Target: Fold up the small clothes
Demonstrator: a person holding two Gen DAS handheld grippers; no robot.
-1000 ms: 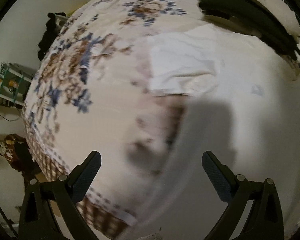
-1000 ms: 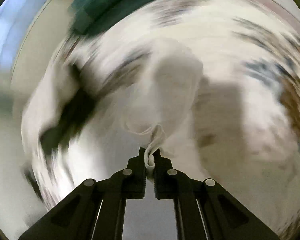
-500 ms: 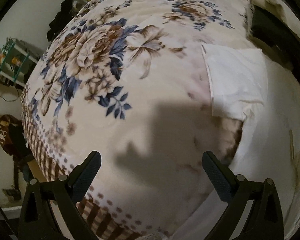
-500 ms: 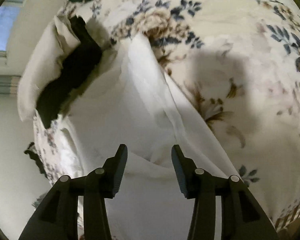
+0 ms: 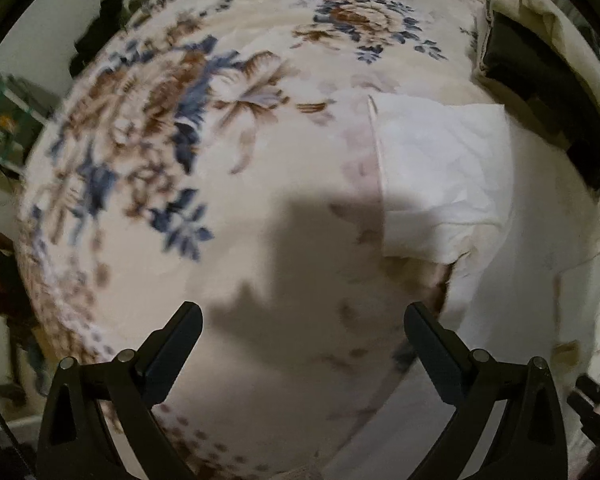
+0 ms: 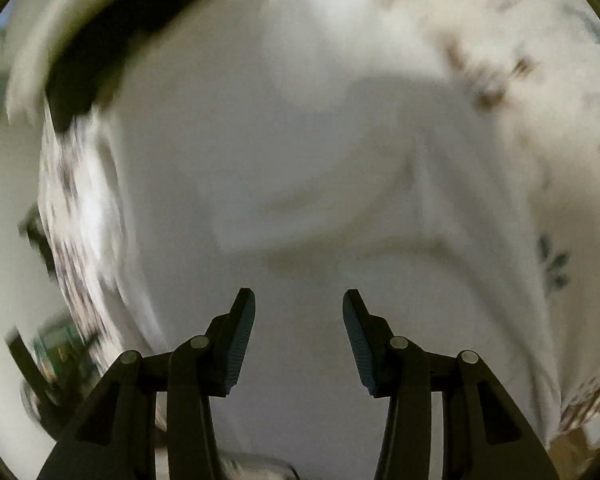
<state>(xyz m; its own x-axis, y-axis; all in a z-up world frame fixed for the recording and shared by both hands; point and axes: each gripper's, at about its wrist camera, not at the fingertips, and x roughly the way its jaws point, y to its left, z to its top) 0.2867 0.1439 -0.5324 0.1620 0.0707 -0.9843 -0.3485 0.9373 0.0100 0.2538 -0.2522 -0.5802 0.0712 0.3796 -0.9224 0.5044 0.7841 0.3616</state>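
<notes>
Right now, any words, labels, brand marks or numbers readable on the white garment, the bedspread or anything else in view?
None readable.
White garment: plain, no print or tag visible.
Floral bedspread: flower pattern only.
Black clothing: no marking visible.
Shelf clutter at the left edge: too blurred to tell.
Right wrist view: motion-blurred, nothing legible.

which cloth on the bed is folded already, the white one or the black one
The white cloth: it lies as a neat flat rectangle on the floral blanket, while the black garment sits bunched at the far edge.
</notes>
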